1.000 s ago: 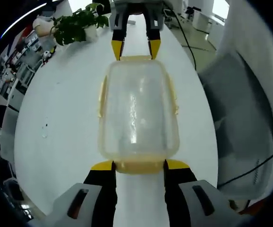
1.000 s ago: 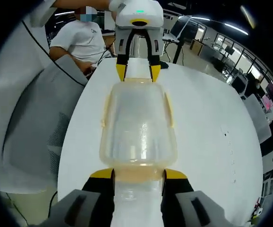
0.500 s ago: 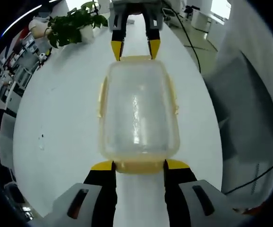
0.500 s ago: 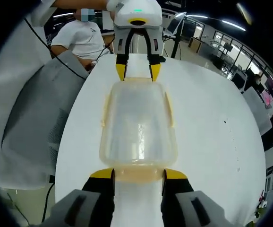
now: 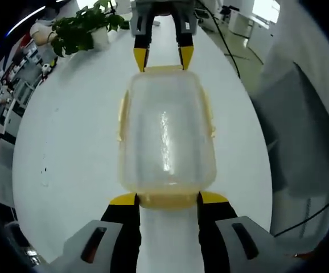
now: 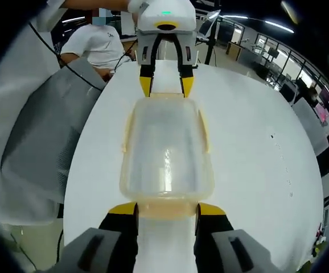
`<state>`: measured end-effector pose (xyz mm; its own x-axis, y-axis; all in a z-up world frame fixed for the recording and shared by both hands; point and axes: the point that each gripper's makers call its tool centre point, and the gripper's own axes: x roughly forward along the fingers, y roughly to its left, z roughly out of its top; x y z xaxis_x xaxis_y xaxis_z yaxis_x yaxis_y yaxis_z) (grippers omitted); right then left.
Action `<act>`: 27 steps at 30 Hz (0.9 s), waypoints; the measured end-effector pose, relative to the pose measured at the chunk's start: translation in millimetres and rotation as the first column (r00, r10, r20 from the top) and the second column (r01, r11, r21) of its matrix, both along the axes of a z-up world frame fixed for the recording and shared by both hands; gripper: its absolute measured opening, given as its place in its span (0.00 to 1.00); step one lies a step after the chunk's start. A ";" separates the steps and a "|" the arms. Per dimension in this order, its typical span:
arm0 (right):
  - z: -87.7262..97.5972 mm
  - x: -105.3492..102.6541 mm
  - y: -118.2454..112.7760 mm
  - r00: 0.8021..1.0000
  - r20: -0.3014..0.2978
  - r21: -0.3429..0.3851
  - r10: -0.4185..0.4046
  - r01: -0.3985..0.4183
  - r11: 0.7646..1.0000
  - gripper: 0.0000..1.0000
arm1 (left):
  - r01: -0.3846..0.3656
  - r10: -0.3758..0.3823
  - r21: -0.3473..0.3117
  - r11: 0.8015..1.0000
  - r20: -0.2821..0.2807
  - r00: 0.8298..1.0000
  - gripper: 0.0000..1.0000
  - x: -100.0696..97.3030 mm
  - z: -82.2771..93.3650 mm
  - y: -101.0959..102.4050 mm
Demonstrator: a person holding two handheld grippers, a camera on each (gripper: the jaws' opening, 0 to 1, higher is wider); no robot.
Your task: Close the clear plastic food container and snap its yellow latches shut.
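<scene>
Container (image 5: 166, 133) lengthwise between both grippers

No lettering, label, brand or number can be read anywhere in either view.

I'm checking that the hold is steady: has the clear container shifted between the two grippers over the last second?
No. In the left gripper view the container sits the same against the left gripper and the right gripper; only the background plant slides, so the camera moved.
</scene>
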<state>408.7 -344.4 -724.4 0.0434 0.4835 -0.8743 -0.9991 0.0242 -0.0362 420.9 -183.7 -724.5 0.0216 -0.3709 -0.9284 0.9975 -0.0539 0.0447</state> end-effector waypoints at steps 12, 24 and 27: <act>-8.7 2.1 2.4 1.000 -0.014 -0.001 -0.001 0.001 1.000 0.36 | -0.015 0.015 -0.006 1.000 -0.016 1.000 0.37 0.4 -5.2 2.9; -13.2 3.0 4.3 1.000 -0.022 -0.017 0.007 -0.007 1.000 0.36 | -0.016 0.016 0.013 1.000 -0.027 0.999 0.37 0.8 -12.2 4.7; -14.5 3.1 2.3 1.000 -0.028 -0.020 0.002 -0.002 1.000 0.36 | -0.018 0.018 0.011 1.000 -0.029 0.999 0.37 2.3 -11.2 3.0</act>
